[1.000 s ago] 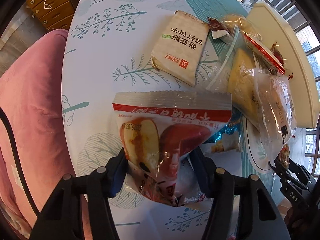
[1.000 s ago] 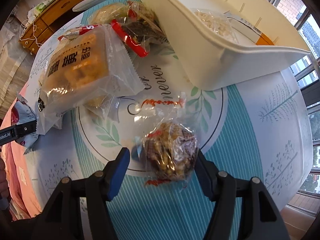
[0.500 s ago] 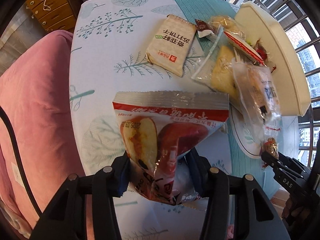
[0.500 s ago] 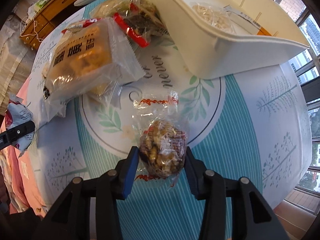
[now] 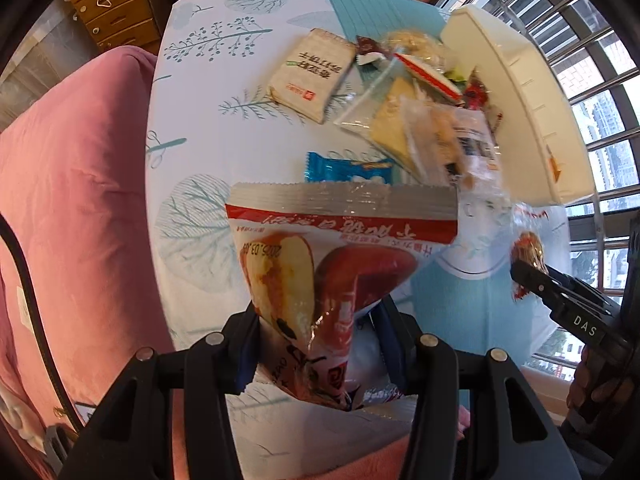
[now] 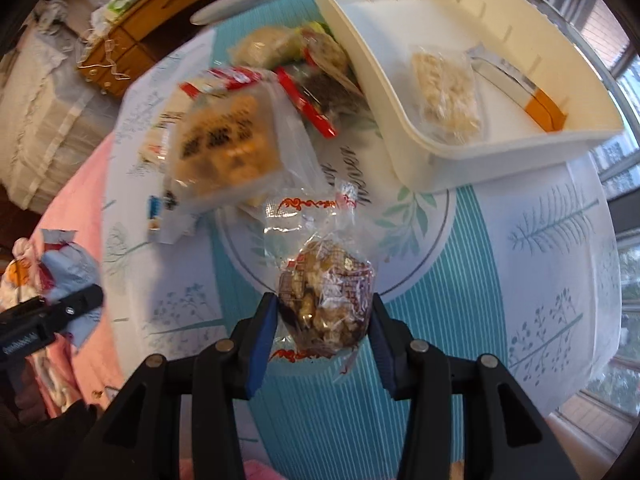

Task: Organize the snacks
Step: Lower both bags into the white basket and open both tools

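Note:
My left gripper (image 5: 320, 320) is shut on a red and silver date snack bag (image 5: 340, 248), held above the table. In the right wrist view that bag (image 6: 60, 276) and the left gripper's fingers (image 6: 60, 312) show at the far left. My right gripper (image 6: 324, 312) is shut on a clear-wrapped nut candy (image 6: 326, 300), lifted off the cloth. The same candy (image 5: 528, 248) hangs at the right of the left wrist view. A cream tray (image 6: 400, 120) stands at the back right and holds a pale cracker pack (image 6: 446, 92) and another clear packet (image 6: 516, 84).
Loose snacks lie beside the tray: a beige biscuit pack (image 5: 312, 76), a blue wrapper (image 5: 348, 168), a clear bag of yellow cake (image 6: 228, 140) and red-striped packets (image 6: 308, 100). A pink cushion (image 5: 80, 200) borders the table on the left. Window bars (image 5: 580, 60) stand behind the tray.
Both grippers closed tighter on their snacks and rose from the table. The left one drew back from the pile, uncovering a blue wrapper. The nut candy left the cloth.

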Demonstrator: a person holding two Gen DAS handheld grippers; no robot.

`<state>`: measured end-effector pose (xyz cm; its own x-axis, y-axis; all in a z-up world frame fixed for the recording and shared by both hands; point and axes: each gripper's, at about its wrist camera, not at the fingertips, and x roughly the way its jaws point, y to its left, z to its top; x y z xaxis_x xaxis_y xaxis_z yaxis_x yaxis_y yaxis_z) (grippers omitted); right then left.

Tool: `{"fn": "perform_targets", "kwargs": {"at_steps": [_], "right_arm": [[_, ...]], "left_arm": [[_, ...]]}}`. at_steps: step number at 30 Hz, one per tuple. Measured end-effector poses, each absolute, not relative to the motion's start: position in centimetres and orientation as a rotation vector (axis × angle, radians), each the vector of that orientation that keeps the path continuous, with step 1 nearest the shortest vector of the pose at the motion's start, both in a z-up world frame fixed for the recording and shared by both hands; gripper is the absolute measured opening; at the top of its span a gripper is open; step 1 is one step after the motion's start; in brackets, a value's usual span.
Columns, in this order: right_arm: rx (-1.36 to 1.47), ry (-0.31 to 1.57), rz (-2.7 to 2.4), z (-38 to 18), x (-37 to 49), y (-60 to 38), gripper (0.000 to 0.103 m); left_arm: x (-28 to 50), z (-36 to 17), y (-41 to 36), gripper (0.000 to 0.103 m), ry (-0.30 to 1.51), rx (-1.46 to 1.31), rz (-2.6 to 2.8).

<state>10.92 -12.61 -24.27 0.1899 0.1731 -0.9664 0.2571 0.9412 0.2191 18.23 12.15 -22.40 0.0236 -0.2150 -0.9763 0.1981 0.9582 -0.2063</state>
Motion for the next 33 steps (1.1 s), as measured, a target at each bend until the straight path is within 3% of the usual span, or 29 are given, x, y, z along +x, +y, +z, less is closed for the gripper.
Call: {"fn": "perform_targets", "kwargs": {"at_steps": [22, 33], "right_arm": [[0.230, 1.220, 0.211, -13.2, 10.7, -22.6, 0.045], [0.211, 1.139, 0.185, -11.2, 11.6, -29.5, 0.046]], "left_arm": [[17.2, -12.5, -2.3, 0.050, 1.385, 0.006, -0.261], [20.0, -10.1, -11.6, 0.051, 1.319, 0.024, -0.302]]}}
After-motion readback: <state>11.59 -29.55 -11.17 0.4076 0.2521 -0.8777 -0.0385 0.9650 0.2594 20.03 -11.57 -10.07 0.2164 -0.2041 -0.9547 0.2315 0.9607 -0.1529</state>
